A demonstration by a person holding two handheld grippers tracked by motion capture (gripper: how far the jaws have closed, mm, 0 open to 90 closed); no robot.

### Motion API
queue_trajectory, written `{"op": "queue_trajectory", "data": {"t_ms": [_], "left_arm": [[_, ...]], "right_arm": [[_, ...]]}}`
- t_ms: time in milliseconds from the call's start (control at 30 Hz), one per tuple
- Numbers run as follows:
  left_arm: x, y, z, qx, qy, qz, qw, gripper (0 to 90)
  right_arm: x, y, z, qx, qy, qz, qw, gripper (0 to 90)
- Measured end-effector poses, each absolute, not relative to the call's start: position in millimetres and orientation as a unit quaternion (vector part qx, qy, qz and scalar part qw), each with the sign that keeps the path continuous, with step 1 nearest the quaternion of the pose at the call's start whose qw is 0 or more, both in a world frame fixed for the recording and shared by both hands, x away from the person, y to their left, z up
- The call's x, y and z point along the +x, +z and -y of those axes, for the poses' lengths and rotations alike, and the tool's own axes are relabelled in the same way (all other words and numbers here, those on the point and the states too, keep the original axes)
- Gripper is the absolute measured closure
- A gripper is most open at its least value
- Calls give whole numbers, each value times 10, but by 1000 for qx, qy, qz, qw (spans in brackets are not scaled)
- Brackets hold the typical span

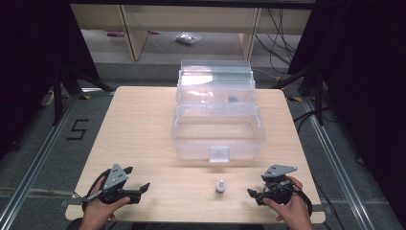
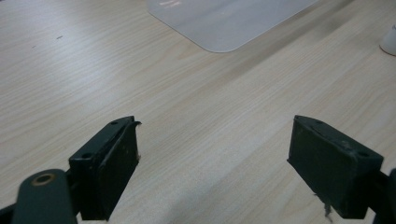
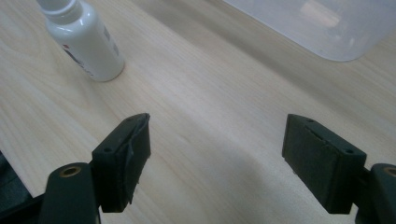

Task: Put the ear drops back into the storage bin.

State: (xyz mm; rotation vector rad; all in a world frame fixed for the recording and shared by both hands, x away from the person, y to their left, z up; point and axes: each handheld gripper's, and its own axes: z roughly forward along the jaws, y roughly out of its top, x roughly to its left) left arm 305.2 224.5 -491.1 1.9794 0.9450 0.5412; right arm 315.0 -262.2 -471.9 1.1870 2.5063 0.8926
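Observation:
A small white bottle [image 1: 220,186] stands upright on the wooden table [image 1: 143,124], near the front edge and in front of a clear plastic box [image 1: 218,136]. The box's lid [image 1: 215,79] stands open at the back. My left gripper [image 1: 138,178] rests at the front left, open and empty, well left of the bottle. My right gripper [image 1: 257,185] rests at the front right, open and empty, a short way right of the bottle. In the right gripper view the bottle [image 3: 86,39] stands beyond the left jaw, apart from the gripper [image 3: 217,140]. The left gripper [image 2: 215,140] points at bare table.
A small dark object [image 1: 233,99] lies inside the box toward the back. The box's corner [image 2: 224,23] shows ahead of the left gripper, and the box's edge [image 3: 322,23] ahead of the right one. Metal rails and cables run on the floor around the table.

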Motion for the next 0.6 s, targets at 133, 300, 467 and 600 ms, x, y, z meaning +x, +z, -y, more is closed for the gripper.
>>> {"op": "queue_trajectory", "data": {"t_ms": [133,300,467,600], "left_arm": [[3055,-4914,-2247,791,217,-380,428,154],[3054,-4913,-2245,791,217,-380,428,154],[3054,-4914,-2247,791,217,-380,428,154],[3053,-4915,-2244,789,217,-382,430,154]], "right_arm": [[3142,-4686,2574,384,307,-862,121,245],[3117,-4659,2506,377,300,-869,108,246],[3119,-4633,2431,361,294,-878,111,247],[3129,-4610,2348,344,291,-887,99,247]]}}
